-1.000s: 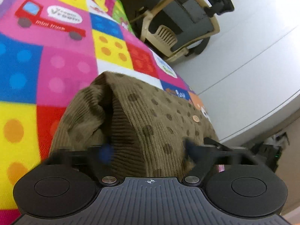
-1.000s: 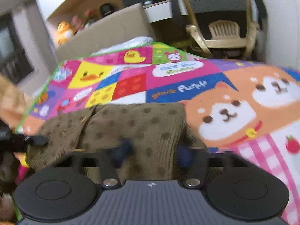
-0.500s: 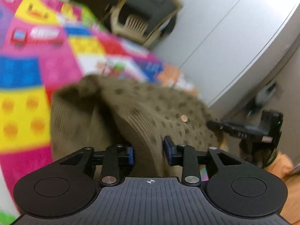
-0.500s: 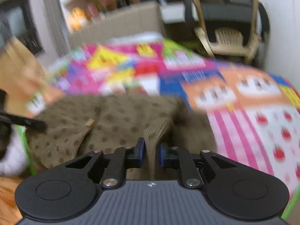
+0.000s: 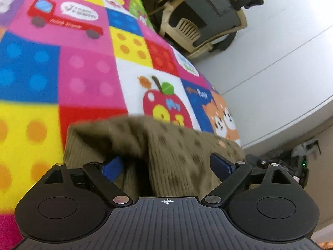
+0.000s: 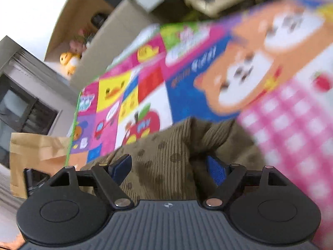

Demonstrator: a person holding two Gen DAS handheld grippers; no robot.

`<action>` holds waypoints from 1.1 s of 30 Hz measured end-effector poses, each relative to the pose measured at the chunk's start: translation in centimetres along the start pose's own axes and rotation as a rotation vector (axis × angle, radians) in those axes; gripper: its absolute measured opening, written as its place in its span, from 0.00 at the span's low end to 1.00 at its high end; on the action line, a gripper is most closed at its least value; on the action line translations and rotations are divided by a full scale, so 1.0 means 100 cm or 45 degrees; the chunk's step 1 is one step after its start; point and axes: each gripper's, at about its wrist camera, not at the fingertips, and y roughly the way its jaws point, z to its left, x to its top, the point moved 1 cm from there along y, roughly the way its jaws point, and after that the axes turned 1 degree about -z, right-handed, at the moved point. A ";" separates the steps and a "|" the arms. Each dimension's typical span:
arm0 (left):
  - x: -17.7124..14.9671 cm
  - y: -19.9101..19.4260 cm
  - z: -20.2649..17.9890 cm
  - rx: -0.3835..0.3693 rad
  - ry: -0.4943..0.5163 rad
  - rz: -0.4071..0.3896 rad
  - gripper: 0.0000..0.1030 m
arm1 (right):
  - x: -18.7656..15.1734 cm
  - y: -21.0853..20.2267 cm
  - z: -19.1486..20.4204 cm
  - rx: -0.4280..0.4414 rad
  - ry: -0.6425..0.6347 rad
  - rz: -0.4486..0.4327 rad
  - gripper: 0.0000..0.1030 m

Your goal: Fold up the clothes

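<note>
An olive-brown corduroy garment with dark dots (image 5: 170, 145) lies bunched on the colourful play mat (image 5: 62, 66), close under both cameras. My left gripper (image 5: 166, 166) is open, its blue pads spread wide with a ridge of the cloth lying between them. In the right wrist view the same garment (image 6: 162, 156) fills the space between the spread blue pads of my right gripper (image 6: 168, 167), which is also open. The other gripper shows as a dark shape at the right edge of the left wrist view and at the left edge of the right wrist view.
A beige and black office chair (image 5: 208, 18) stands past the mat's far end beside a white wall (image 5: 281, 66). A brown paper bag (image 6: 31, 156) sits off the mat's green edge. Cardboard boxes and plush toys (image 6: 70, 60) are farther back.
Both grippers were shut on folds of the garment half a second ago and have opened wide, letting it go. The cloth now lies lower and nearer, with more of the mat showing.
</note>
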 end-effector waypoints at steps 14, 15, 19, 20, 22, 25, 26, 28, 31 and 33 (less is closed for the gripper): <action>0.087 0.029 -0.039 0.259 0.398 -0.357 0.91 | 0.079 0.044 0.022 -0.268 -0.231 -0.369 0.78; 0.084 0.027 -0.042 0.262 0.428 -0.359 0.92 | 0.074 0.039 0.025 -0.322 -0.285 -0.395 0.79; 0.057 0.022 -0.069 0.174 0.635 -0.380 0.93 | 0.051 0.020 0.043 -0.468 -0.473 -0.487 0.86; 0.052 0.022 -0.076 0.142 0.683 -0.379 0.94 | 0.044 0.018 0.049 -0.475 -0.519 -0.498 0.87; 0.047 0.031 -0.088 0.054 0.734 -0.346 0.95 | 0.034 0.018 0.068 -0.458 -0.626 -0.522 0.90; 0.043 0.051 -0.097 0.027 0.775 -0.297 0.96 | 0.037 0.028 0.078 -0.377 -0.620 -0.499 0.98; 0.042 0.061 -0.093 0.050 0.763 -0.269 0.96 | 0.040 0.034 0.076 -0.348 -0.576 -0.477 0.98; 0.041 0.079 -0.080 0.104 0.720 -0.187 0.96 | 0.047 0.047 0.071 -0.289 -0.488 -0.432 0.99; 0.032 0.090 -0.055 0.153 0.658 -0.094 0.96 | 0.058 0.065 0.065 -0.201 -0.357 -0.364 1.00; 0.024 0.085 -0.049 0.142 0.685 -0.115 0.96 | 0.065 0.078 0.061 -0.143 -0.269 -0.318 1.00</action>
